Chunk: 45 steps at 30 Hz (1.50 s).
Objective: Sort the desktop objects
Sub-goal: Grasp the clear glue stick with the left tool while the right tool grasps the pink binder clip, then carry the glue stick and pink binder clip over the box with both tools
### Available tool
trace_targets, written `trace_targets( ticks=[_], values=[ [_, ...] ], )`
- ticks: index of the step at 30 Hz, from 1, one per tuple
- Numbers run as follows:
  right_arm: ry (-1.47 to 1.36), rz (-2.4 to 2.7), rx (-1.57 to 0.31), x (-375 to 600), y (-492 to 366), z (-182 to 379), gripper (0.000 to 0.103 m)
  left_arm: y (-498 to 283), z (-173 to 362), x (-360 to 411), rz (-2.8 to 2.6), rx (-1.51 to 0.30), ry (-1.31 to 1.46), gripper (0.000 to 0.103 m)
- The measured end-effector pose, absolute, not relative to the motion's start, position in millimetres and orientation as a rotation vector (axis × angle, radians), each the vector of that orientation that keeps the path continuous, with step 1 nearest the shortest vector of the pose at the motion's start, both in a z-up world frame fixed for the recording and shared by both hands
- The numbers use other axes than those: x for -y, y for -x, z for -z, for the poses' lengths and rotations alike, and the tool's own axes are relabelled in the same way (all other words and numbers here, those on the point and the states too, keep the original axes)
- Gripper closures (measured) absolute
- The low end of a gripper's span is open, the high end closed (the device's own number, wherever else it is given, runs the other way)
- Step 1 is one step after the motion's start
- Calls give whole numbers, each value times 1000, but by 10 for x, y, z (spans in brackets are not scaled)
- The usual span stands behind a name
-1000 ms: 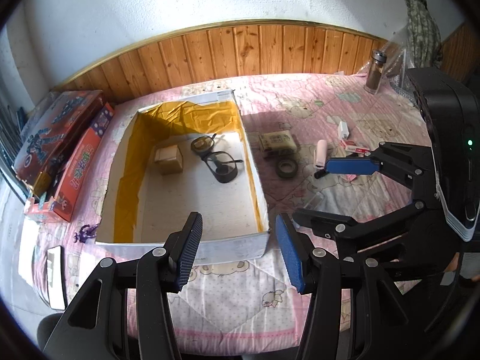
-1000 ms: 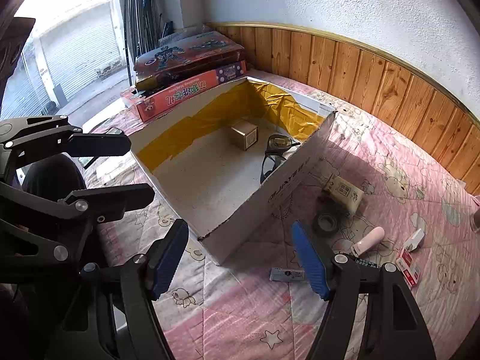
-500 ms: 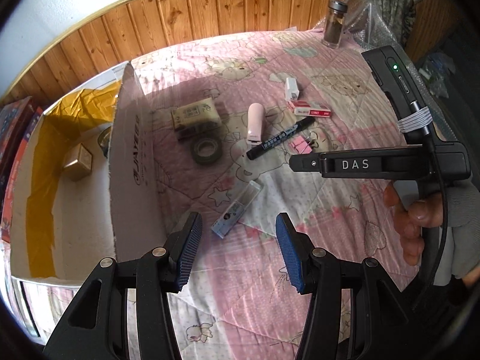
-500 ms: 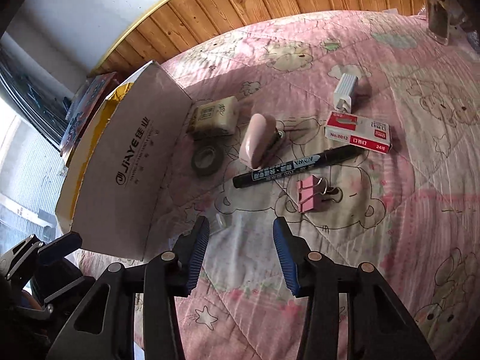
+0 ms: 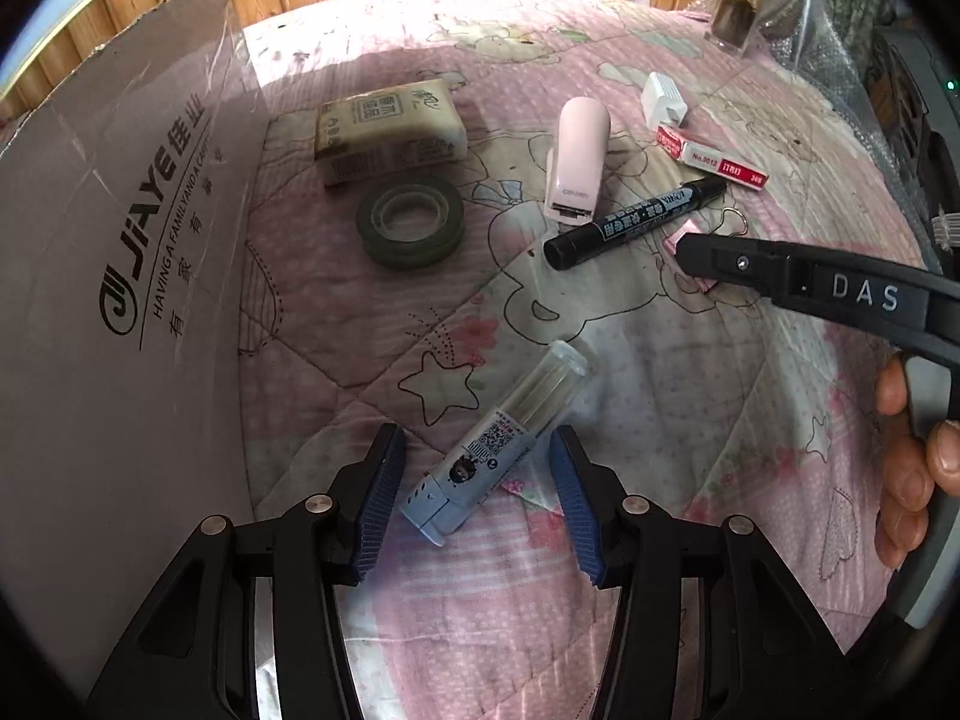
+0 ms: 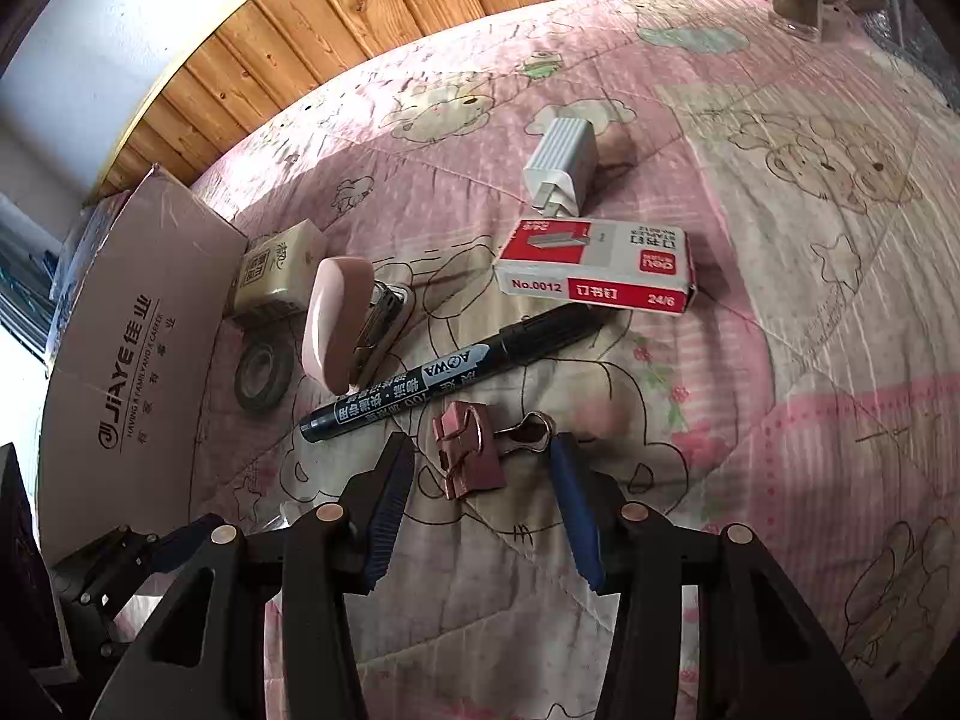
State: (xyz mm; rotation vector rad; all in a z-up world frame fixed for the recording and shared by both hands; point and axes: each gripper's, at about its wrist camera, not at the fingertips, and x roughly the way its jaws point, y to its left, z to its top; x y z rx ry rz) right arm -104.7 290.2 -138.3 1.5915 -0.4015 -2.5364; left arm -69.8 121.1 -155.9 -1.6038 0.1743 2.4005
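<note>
Your left gripper [image 5: 474, 495] hangs over the pink quilt [image 5: 660, 420] with its jaws apart; they have just been closing a little. The clear tube [image 5: 498, 444] lies between the pads, its blue end nearest you, and neither pad touches it. Taking the tube as your landmark: the tape roll [image 5: 411, 227] lies beyond it to the left, with the tissue pack [image 5: 390, 126] just behind the roll. The marker [image 5: 636, 222] lies beyond the tube to the right, and the pink stapler [image 5: 576, 159] sits just past the marker. The cardboard box [image 5: 120, 300] stands along the tube's left.

Your right gripper [image 6: 480, 504] is open too, its jaws having just widened a bit. The binder clip [image 6: 474, 450] sits between the pads, unpressed, though its wire handle comes right up to the right pad. Past the clip lie the staple box [image 6: 594, 273] and the white charger [image 6: 561, 165].
</note>
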Motion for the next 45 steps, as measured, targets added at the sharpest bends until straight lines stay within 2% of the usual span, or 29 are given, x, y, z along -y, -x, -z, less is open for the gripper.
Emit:
trace_targets(
  ticks=[1, 2, 4, 5, 12, 18, 20, 32, 45],
  values=[
    [-1588, 2545, 360, -2862, 1036, 1384, 53, 682, 1558, -1213, -2409, -187, 1589, 54],
    [-1584, 2551, 324, -2831, 1025, 1392, 55, 669, 1554, -1215, -2413, -190, 1573, 65],
    [-1580, 2569, 256, -2778, 1009, 1396, 68, 664, 1538, -1215, -2419, -193, 1553, 79],
    [-1569, 2551, 271, -2766, 1010, 1399, 82, 664, 1533, -1215, -2405, -182, 1549, 84],
    [-1520, 2550, 407, -2850, 945, 1285, 82, 609, 1384, -1178, -2406, -107, 1527, 84],
    [-1482, 2524, 507, -2862, 842, 1174, 83, 579, 1178, -1102, -2408, 47, 1527, 84],
    [-1463, 2513, 493, -2818, 770, 1125, 87, 553, 1105, -1072, -2411, 93, 1525, 84],
    [-1434, 2522, 384, -2718, 600, 1058, 88, 235, 774, -923, -2460, 152, 1473, 84],
    [-1293, 2519, 307, -2405, 229, 663, 88, -130, 448, -552, -2525, 229, 1423, 84]
  ],
)
